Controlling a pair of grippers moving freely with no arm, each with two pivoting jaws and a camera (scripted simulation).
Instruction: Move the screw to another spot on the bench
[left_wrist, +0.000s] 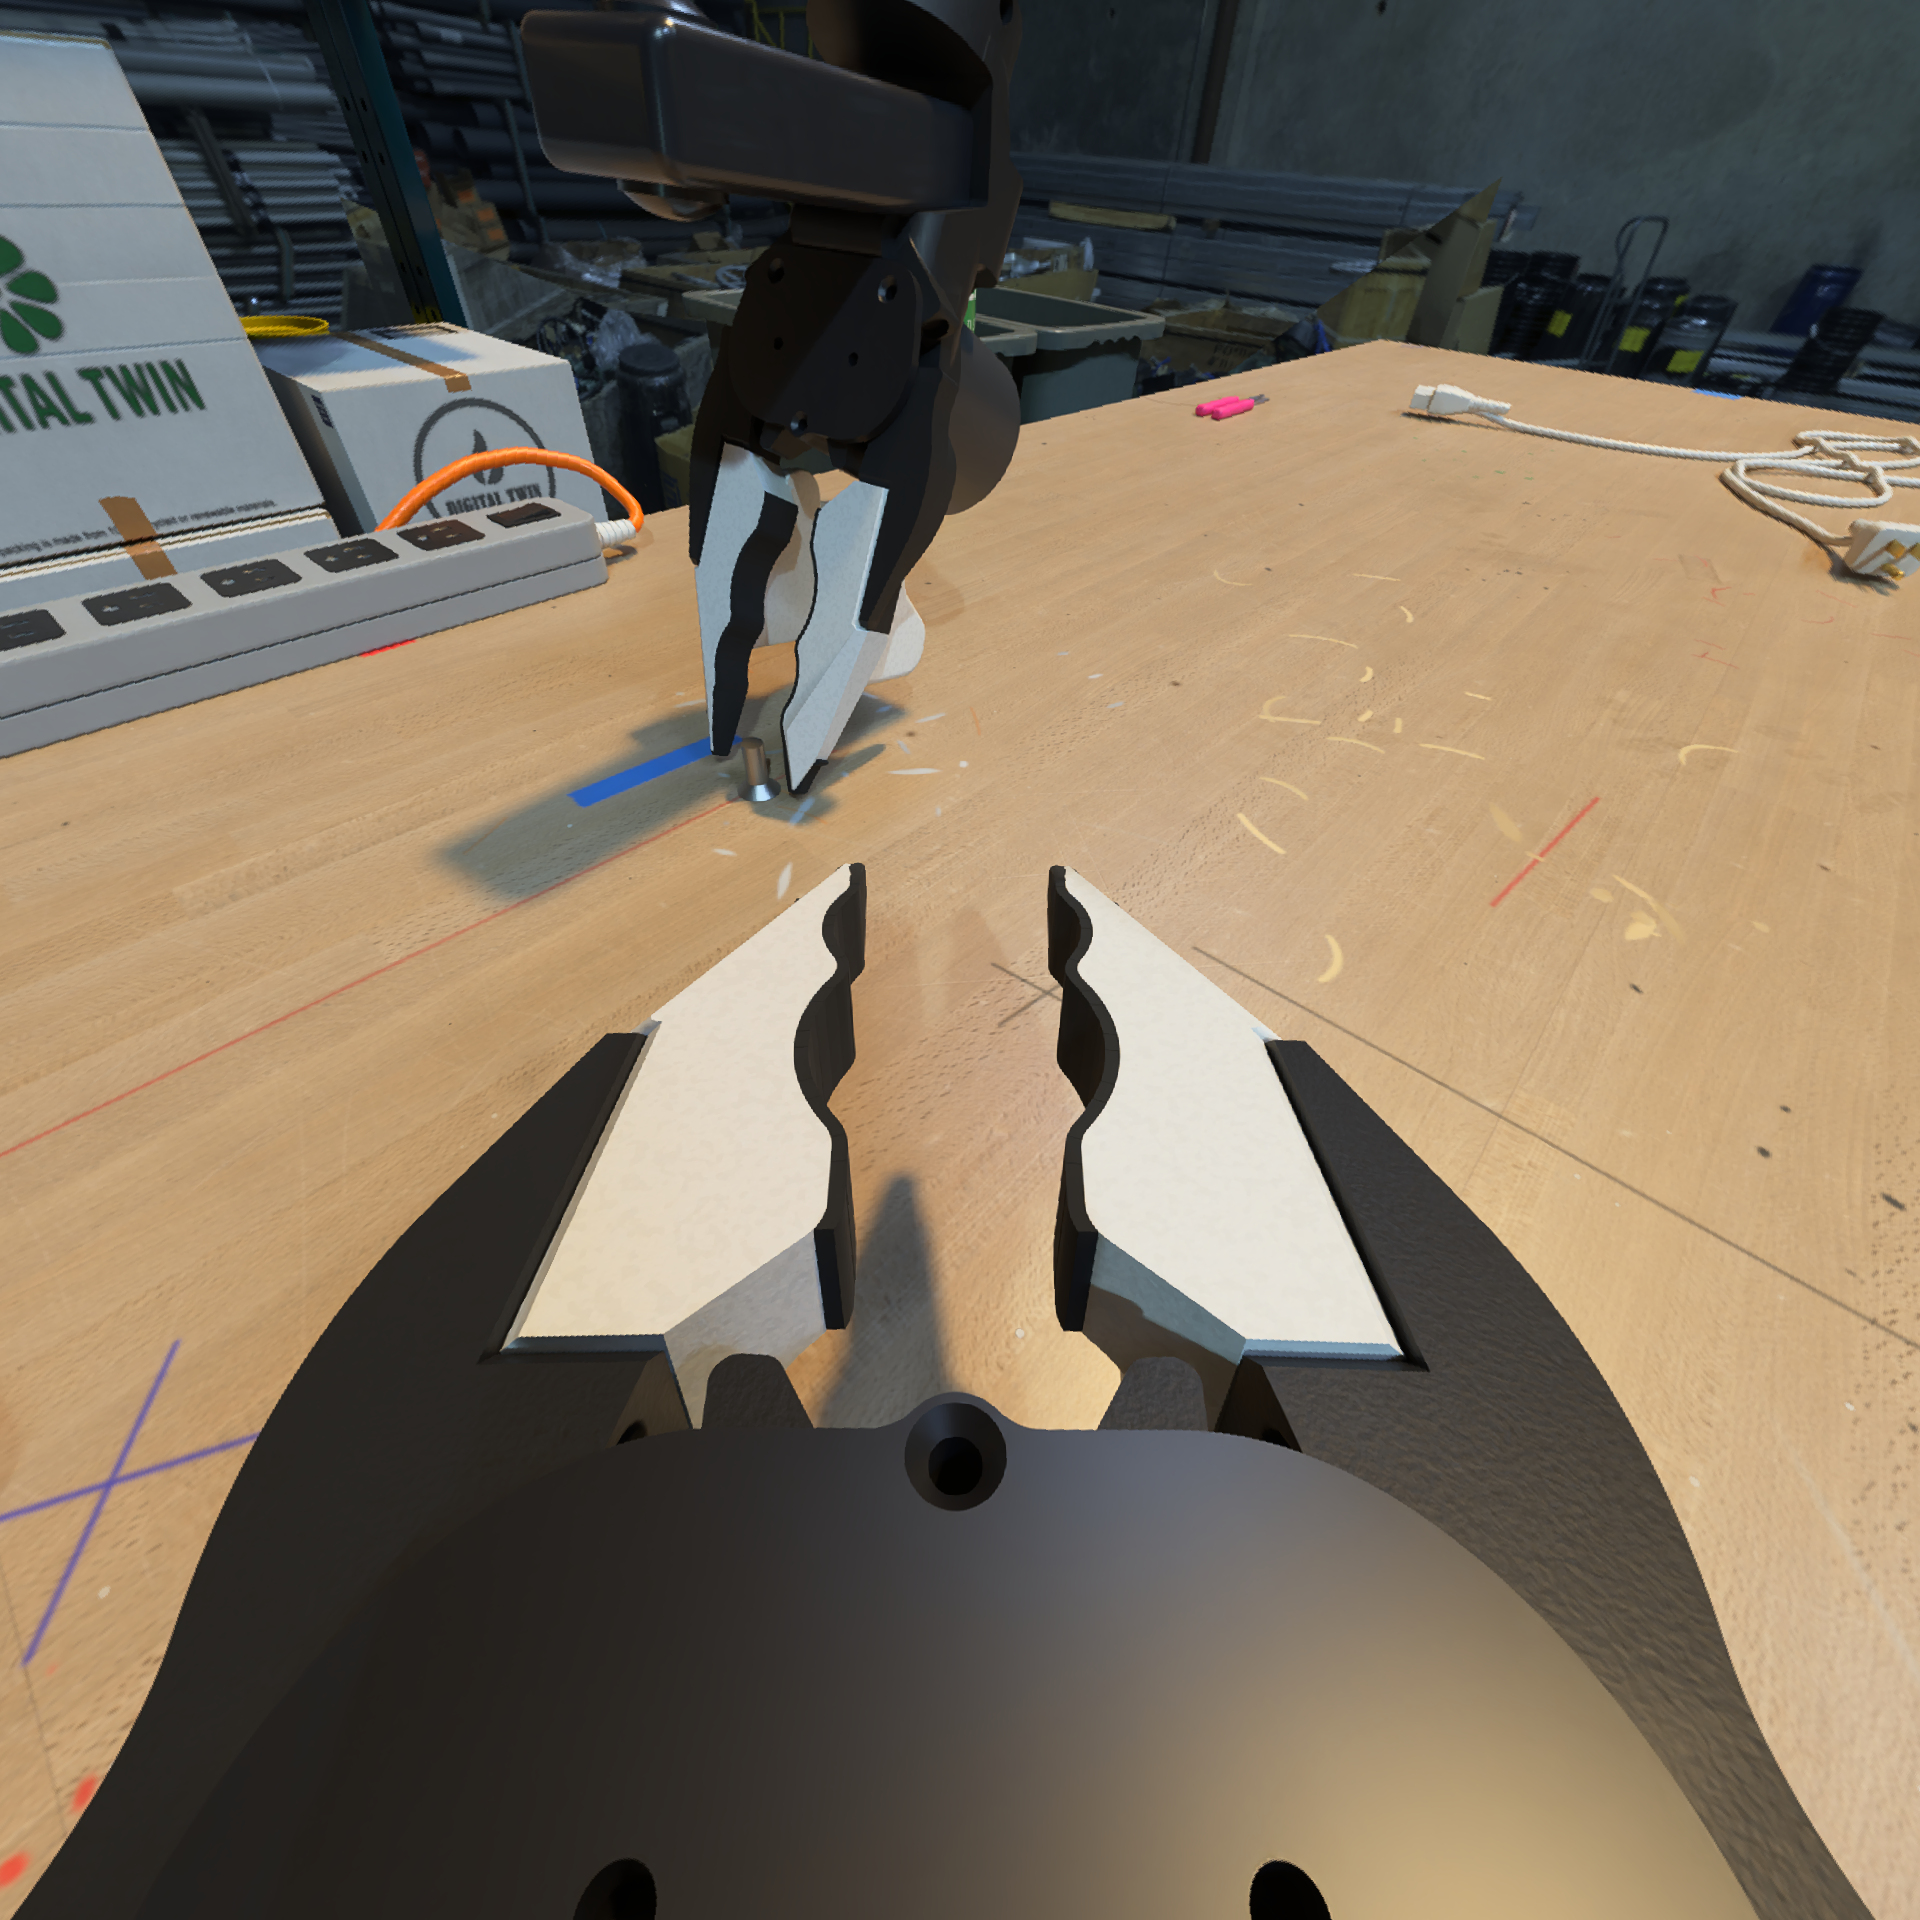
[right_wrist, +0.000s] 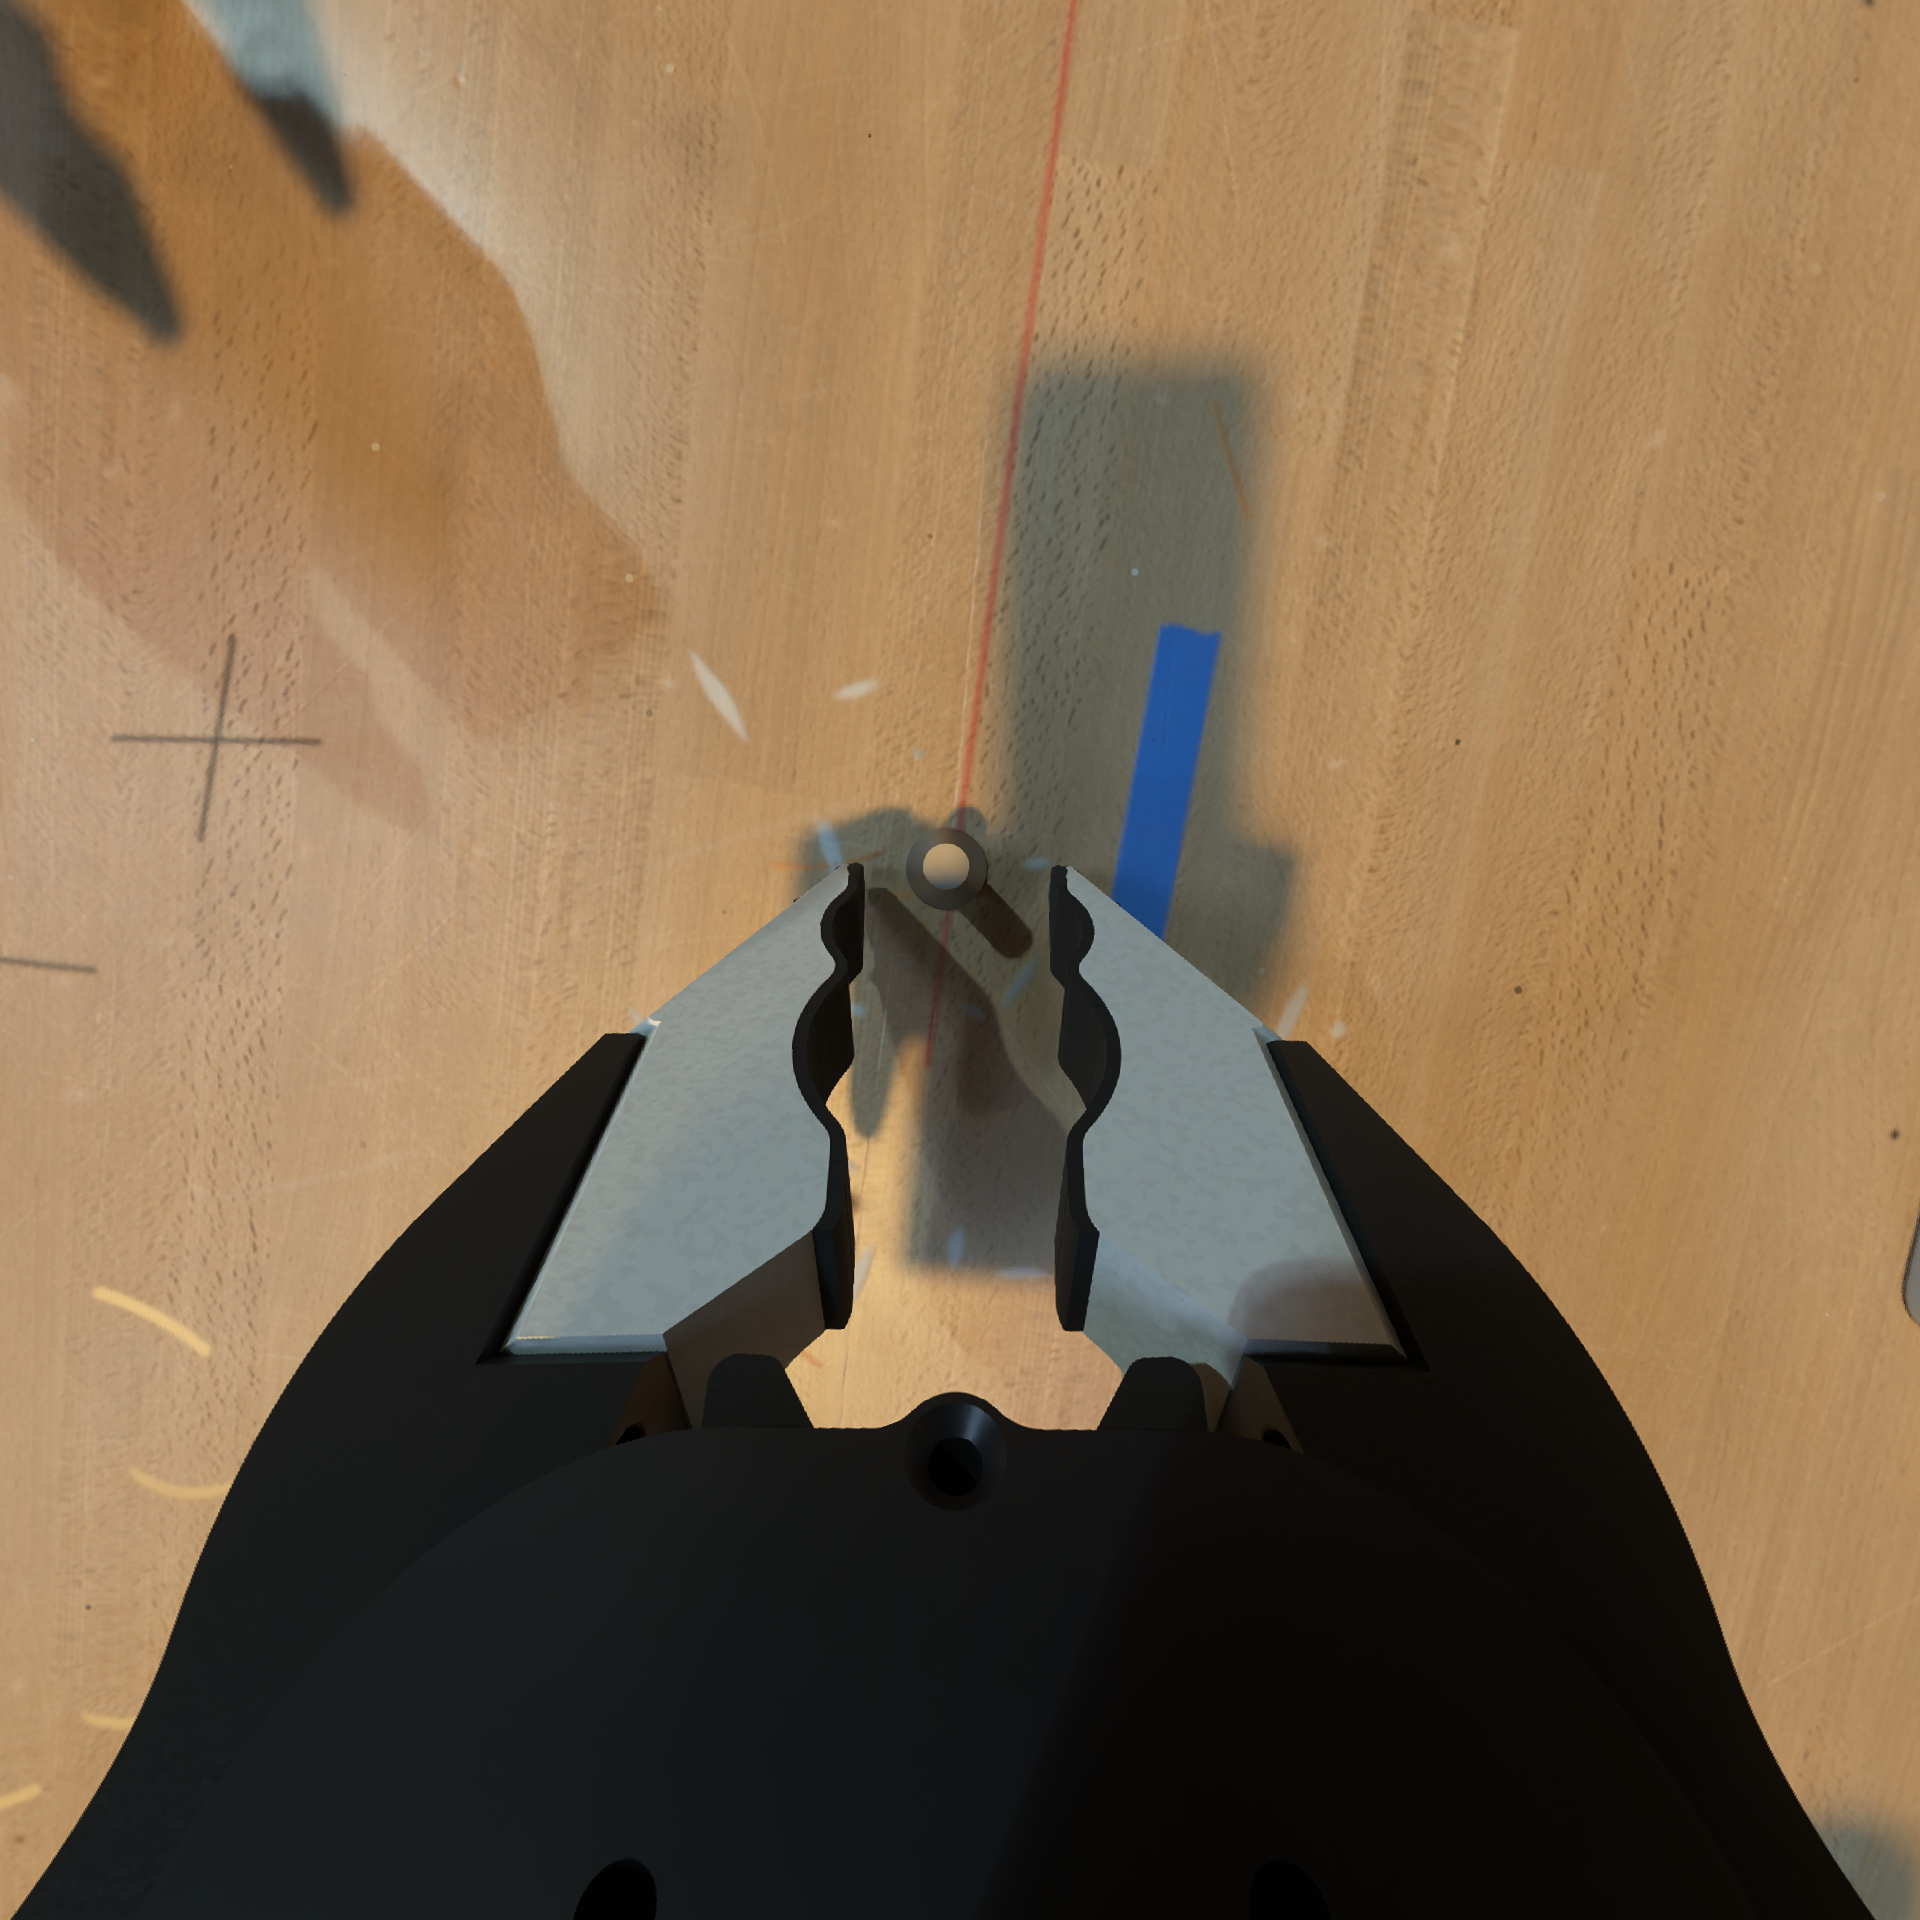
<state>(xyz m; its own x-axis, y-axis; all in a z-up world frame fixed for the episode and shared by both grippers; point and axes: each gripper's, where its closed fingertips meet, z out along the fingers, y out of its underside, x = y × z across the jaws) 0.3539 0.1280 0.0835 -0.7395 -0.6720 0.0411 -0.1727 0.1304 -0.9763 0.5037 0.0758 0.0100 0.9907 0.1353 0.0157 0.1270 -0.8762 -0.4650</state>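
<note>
A small metal screw (left_wrist: 755, 774) stands head down on the wooden bench (left_wrist: 1299, 831), shank up, next to a blue tape strip (left_wrist: 644, 774). My right gripper (left_wrist: 764, 767) points straight down over it, open, with one fingertip on each side of the screw and close to the bench. In the right wrist view the screw (right_wrist: 945, 864) shows end-on just beyond my right gripper (right_wrist: 956, 878), between the tips. My left gripper (left_wrist: 956, 878) is open and empty, low over the bench, a short way in front of the screw.
A grey power strip (left_wrist: 281, 613) with an orange cable (left_wrist: 509, 473) and two cardboard boxes (left_wrist: 114, 343) stand at the left. A white coiled cord (left_wrist: 1808, 473) lies at the far right, a pink object (left_wrist: 1226, 405) at the far edge. The blue tape (right_wrist: 1169, 769) lies right of the screw.
</note>
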